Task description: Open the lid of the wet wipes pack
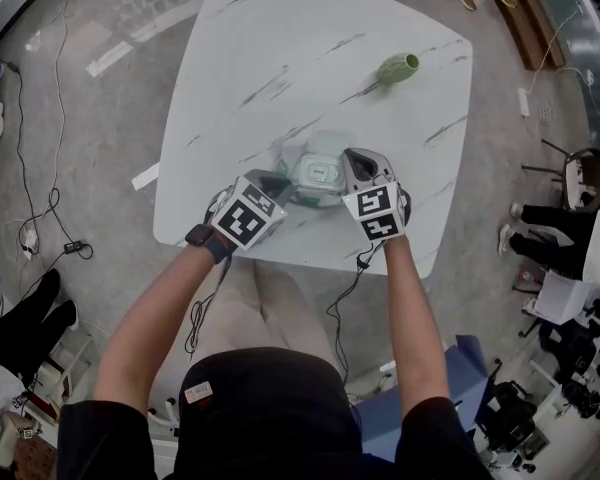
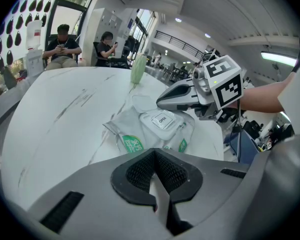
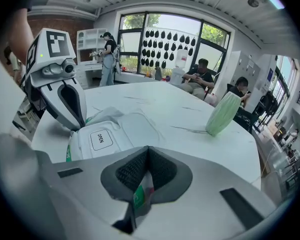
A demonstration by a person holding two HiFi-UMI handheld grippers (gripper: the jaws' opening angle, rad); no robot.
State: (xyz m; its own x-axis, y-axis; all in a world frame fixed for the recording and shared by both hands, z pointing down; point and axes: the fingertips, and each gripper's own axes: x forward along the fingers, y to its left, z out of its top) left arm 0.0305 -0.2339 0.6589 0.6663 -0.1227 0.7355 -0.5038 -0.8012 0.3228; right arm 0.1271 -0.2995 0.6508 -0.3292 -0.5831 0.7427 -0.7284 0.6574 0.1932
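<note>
Pinching opposite ends of the wet wipes pack (image 1: 315, 146) on the tabletop (image 1: 280, 48), left gripper (image 2: 155, 159) and right gripper (image 3: 147, 156) both have their fingers (image 3: 122, 171) clenched on it, so the closed lid (image 3: 101, 140) sits just ahead between them, a bit nearer the right one I reckon.

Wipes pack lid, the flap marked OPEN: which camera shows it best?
The right gripper view: the lid of the wet wipes pack sits close, shut flat, its OPEN print easy to read. The left gripper view shows it farther off and tilted, print still legible. The head view shows only a small pale patch.
</note>
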